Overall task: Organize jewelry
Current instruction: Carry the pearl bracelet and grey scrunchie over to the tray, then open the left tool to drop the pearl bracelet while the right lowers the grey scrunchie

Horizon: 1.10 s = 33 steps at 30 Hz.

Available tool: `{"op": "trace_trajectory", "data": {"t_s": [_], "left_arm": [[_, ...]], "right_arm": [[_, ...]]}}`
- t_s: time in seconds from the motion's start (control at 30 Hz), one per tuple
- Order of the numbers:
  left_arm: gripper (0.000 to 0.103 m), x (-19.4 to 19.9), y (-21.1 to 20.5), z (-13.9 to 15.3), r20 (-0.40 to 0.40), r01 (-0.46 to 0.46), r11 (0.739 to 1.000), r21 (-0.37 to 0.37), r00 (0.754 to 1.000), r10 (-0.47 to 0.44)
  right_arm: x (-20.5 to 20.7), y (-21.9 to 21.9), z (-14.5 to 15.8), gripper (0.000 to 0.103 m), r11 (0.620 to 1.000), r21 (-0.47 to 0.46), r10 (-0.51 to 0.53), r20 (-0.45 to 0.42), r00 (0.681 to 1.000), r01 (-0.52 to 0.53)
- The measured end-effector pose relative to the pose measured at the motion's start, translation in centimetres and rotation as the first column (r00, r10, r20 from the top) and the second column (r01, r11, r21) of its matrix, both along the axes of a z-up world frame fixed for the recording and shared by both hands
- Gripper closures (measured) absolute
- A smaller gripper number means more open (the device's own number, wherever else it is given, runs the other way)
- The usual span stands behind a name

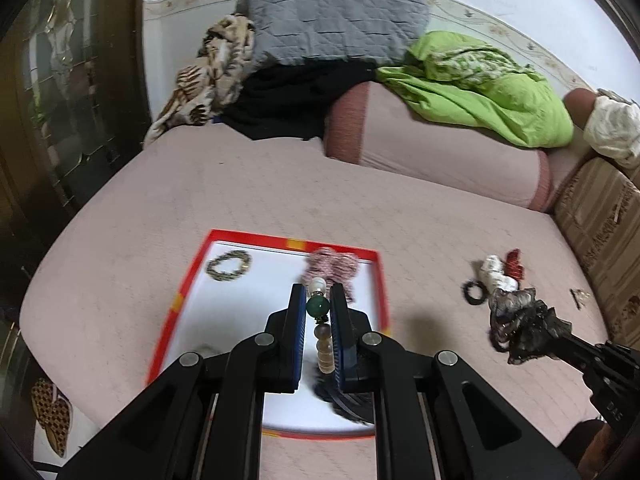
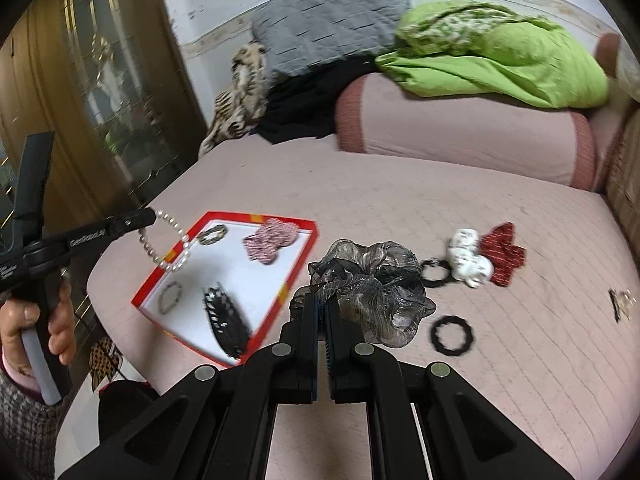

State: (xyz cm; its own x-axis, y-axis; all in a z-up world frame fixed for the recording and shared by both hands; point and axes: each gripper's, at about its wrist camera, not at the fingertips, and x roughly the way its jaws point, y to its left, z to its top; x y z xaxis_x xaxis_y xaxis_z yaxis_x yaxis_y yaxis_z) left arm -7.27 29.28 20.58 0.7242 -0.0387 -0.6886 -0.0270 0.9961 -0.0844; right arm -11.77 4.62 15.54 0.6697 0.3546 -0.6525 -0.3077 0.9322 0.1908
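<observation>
Left wrist view: the left gripper [image 1: 317, 300] was clenched on a beaded bracelet [image 1: 320, 308], with white, green and amber beads showing between the blue pads, held in the air above the red-rimmed tray [image 1: 182, 296]. The tray, taken as landmark, lay on the pink bed cover [image 1: 280, 192]. Inside it: a gold-toned bracelet [image 1: 229, 266] near the far left corner, a pink woven piece [image 1: 332, 266] against the far rim, and a dark fringed item under the gripper, blurred. To the right of the tray, off it, lay a black hair ring [image 1: 474, 292], a white piece [image 1: 494, 272] and a red piece [image 1: 514, 262]. Right wrist view: the right gripper [image 2: 320, 304] was clamped on a grey-black sheer scrunchie [image 2: 372, 284], held just right of the tray's near-right rim, not over the white floor. The bracelet hung as a pearl loop from the left gripper's tips, over the tray's left rim. A second black ring [image 2: 454, 336] lay well right of the tray, and a small clip [image 2: 622, 304] farther right. Judgement: both hands were in the carry step, each bringing one item to the tray. The next move calls for lowering each piece over a bare white patch, clear of the items already there, then releasing. Several pieces remain outside, so the task appears about half done.
</observation>
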Motion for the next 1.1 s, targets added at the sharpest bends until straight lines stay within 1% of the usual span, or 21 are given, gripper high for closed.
{"op": "trace_trajectory", "data": {"t_s": [0.23, 0.37, 0.6, 0.77, 0.87, 1.0, 1.1], "left_arm": [[0.092, 2.3, 4.1, -2.4, -0.057, -0.035, 0.999, 0.003, 0.998, 0.035], [0.092, 3.8, 6.4, -4.2, -0.095, -0.063, 0.998, -0.021, 0.994, 0.060], [0.092, 6.0, 8.9, -6.9, -0.142, -0.101, 0.995, -0.021, 0.985, 0.097], [0.092, 7.1, 10.5, -8.4, -0.162, -0.123, 0.992, -0.022, 0.980, 0.118], [0.092, 7.6, 11.6, -9.4, -0.175, -0.143, 0.990, -0.020, 0.975, 0.137], [0.092, 8.3, 12.9, -10.2, -0.187, -0.164, 0.986, -0.023, 0.970, 0.157], [0.092, 8.7, 13.6, -10.7, -0.195, -0.174, 0.984, -0.029, 0.967, 0.165]], "right_arm": [[1.7, 5.0, -0.6, 0.099, 0.996, -0.032, 0.084, -0.021, 0.996, -0.085], [2.7, 8.4, -1.1, 0.099, 0.989, -0.054, 0.135, -0.026, 0.991, -0.136], [5.3, 12.1, -2.4, 0.099, 0.983, -0.072, 0.165, -0.049, 0.985, -0.168], [7.6, 13.3, -3.5, 0.099, 0.987, -0.036, 0.155, -0.095, 0.983, -0.159], [8.2, 14.3, -3.4, 0.099, 0.986, -0.021, 0.163, -0.099, 0.982, -0.165], [8.2, 16.5, -3.4, 0.099, 0.977, -0.007, 0.212, -0.102, 0.972, -0.214], [7.8, 18.6, -3.9, 0.099, 0.964, -0.004, 0.265, -0.115, 0.957, -0.267]]}}
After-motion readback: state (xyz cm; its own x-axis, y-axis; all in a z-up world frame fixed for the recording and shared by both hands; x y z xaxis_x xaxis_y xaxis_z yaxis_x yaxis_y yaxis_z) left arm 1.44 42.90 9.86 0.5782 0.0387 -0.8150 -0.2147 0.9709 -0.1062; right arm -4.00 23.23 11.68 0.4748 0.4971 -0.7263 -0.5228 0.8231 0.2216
